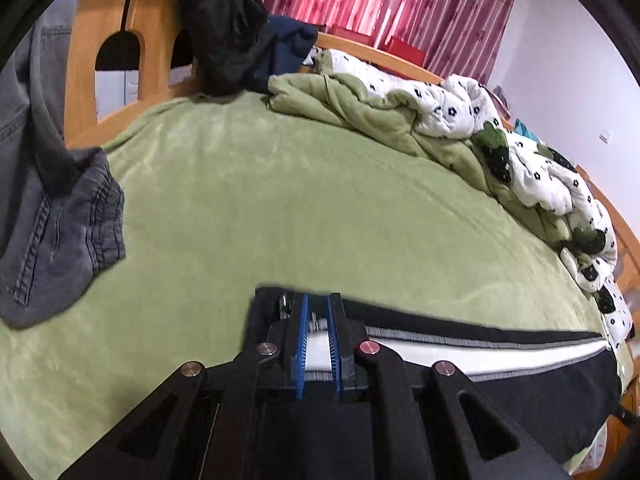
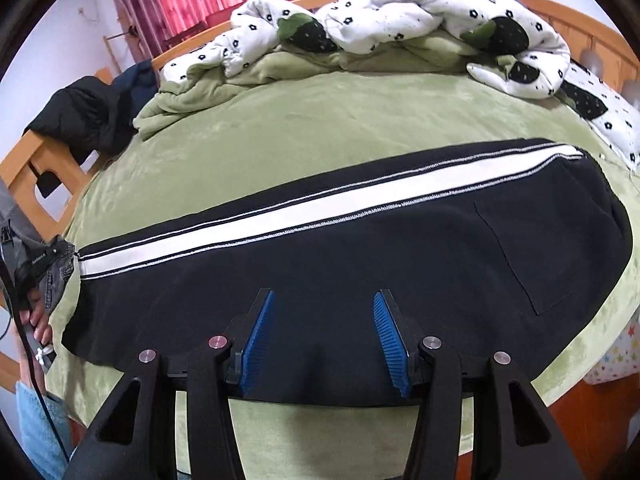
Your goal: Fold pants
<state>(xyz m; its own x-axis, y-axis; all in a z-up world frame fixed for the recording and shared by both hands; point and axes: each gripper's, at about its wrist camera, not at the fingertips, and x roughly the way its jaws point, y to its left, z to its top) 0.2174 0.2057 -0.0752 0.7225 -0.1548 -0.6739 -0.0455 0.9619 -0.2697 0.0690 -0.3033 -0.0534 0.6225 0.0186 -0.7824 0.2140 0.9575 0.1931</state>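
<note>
Left tongs [image 1: 318, 312], clenched on the hem end of the black pants [image 2: 360, 264], pinch the cloth at its white side stripe [image 2: 280, 206]. Right tongs [image 2: 324, 312] stand released above the near edge, nothing between the pads. Pants lie flat, lengthwise across the green bed [image 2: 320, 128]; a rumpled quilt [image 2: 360, 20] lies beyond.
</note>
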